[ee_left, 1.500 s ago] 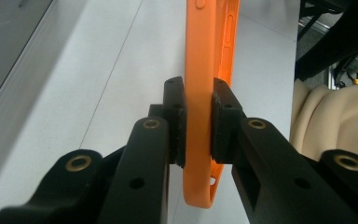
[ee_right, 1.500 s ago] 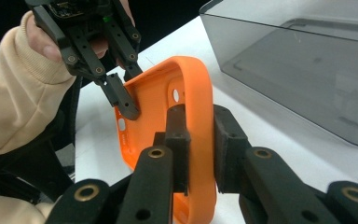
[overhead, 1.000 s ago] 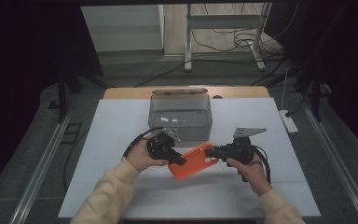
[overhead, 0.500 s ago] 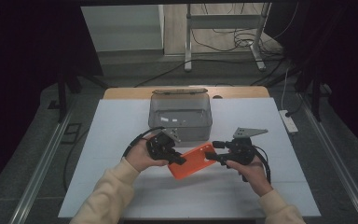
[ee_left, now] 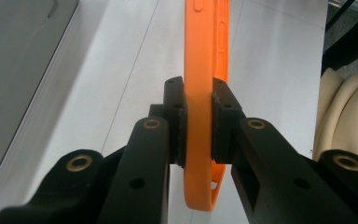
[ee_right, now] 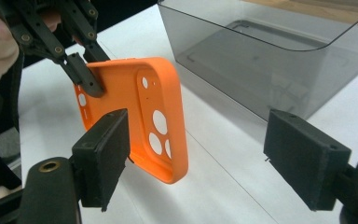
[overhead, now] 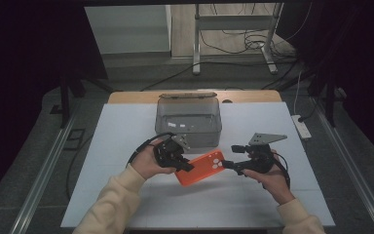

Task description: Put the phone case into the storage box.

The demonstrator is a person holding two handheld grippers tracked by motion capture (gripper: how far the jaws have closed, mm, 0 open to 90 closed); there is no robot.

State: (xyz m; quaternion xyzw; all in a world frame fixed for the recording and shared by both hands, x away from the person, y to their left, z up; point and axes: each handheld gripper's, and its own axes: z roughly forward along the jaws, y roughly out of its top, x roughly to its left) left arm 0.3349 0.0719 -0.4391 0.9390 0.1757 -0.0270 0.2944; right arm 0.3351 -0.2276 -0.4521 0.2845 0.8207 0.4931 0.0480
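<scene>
An orange phone case (overhead: 200, 168) with round camera holes hangs just above the white table. My left gripper (overhead: 180, 162) is shut on its left long edge. In the left gripper view both pads clamp the case (ee_left: 199, 56) edge-on, with my left gripper (ee_left: 198, 123) closed tight. My right gripper (overhead: 233, 157) stands open at the case's camera end. In the right gripper view the case (ee_right: 130, 107) lies just past the left pad, not between the pads, while my right gripper (ee_right: 205, 154) is wide open. The left gripper (ee_right: 81, 70) shows there, pinching the case's far edge.
A clear grey plastic box (overhead: 189, 119) stands open-topped behind the grippers, near the table's far edge; it is close on the right in the right gripper view, box (ee_right: 279, 60). A white power strip (overhead: 302, 127) lies at the table's right edge.
The right gripper has edged slightly left and down toward the case's end. The left gripper still holds the case in about the same place.
</scene>
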